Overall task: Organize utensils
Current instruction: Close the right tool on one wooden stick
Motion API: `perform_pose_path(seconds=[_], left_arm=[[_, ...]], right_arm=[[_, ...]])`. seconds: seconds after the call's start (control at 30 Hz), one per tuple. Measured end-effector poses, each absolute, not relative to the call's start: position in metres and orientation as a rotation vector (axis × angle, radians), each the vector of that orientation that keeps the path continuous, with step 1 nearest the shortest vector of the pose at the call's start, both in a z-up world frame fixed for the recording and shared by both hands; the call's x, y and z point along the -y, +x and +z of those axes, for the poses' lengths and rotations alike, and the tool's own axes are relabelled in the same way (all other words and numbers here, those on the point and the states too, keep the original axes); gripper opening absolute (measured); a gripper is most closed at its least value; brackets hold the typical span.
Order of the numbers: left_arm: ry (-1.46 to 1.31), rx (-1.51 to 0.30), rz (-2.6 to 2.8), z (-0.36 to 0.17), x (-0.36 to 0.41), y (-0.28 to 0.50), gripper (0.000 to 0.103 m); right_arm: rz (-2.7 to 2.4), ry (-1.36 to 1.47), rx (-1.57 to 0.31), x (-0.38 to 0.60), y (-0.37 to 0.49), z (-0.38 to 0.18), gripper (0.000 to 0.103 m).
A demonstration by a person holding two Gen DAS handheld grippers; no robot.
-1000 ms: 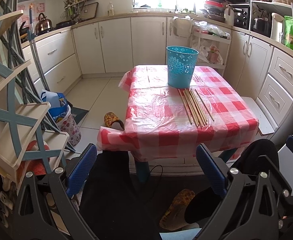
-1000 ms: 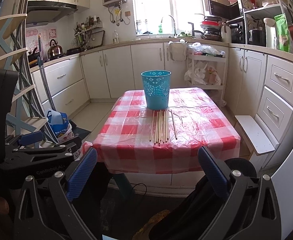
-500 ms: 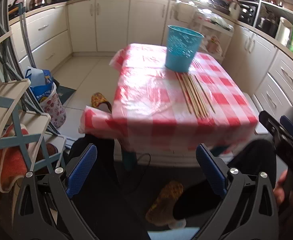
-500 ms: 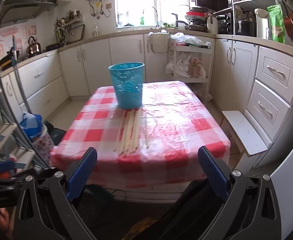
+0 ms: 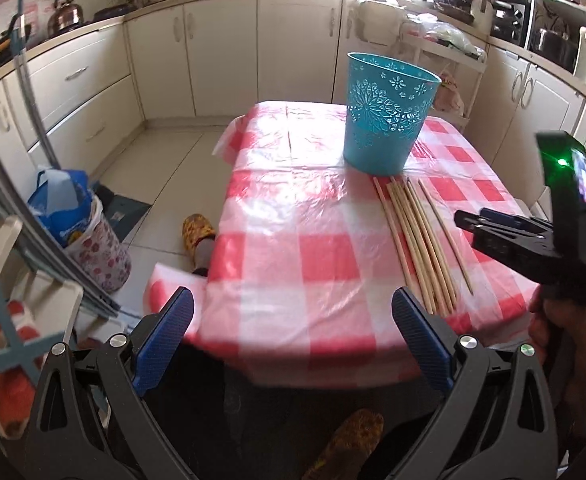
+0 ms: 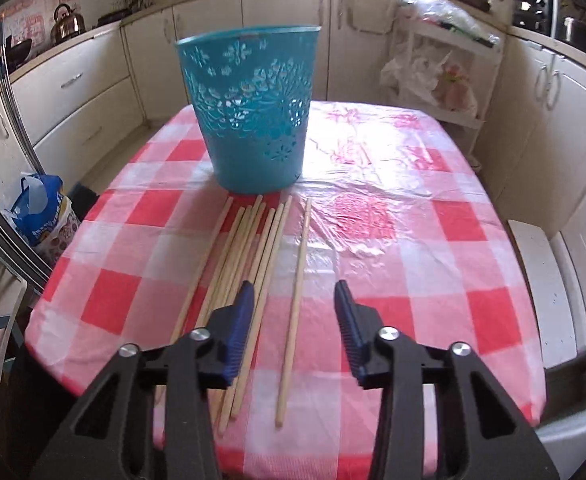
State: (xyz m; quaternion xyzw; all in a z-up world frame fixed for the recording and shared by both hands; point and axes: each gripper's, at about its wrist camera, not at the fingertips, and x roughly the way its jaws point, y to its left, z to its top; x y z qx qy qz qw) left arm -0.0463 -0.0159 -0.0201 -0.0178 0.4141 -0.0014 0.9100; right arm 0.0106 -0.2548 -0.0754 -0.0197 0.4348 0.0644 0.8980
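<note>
Wooden chopsticks lie flat on checked tablecloth, tips just beside teal basket, one single stick slightly apart. Likely light, stiff, smooth, prone to roll; pinch single stick mid-length. Right gripper hovers over single stick, jaws closing, pads not touching it. Left gripper near table edge, spread wide, empty.

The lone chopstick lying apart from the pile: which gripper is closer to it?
Right. The right gripper hovers just over the lone chopstick, closing but not touching it. The left gripper hangs off the table's near edge.
</note>
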Motion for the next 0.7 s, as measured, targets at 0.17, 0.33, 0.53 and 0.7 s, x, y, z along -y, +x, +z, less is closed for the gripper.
perform_pose_path(seconds=[0.17, 0.33, 0.53, 0.7], left_arm=[[-0.017, -0.896, -0.009, -0.035, 0.033, -0.006, 0.095], [0.009, -0.916, -0.010, -0.052, 0.053, 0.036, 0.095], [0.025, -0.945, -0.018, -0.075, 0.072, 0.081, 0.088], [0.025, -0.959, -0.039, -0.083, 0.083, 0.101, 0.083]], right_arm=[[0.140, -0.048, -0.987, 0.253, 0.050, -0.101, 0.018], [0.152, -0.018, -0.992, 0.262, 0.062, -0.114, 0.007], [0.139, 0.014, -0.924, 0.274, 0.058, -0.122, 0.006], [0.153, 0.099, -0.909, 0.289, 0.058, -0.124, 0.006]])
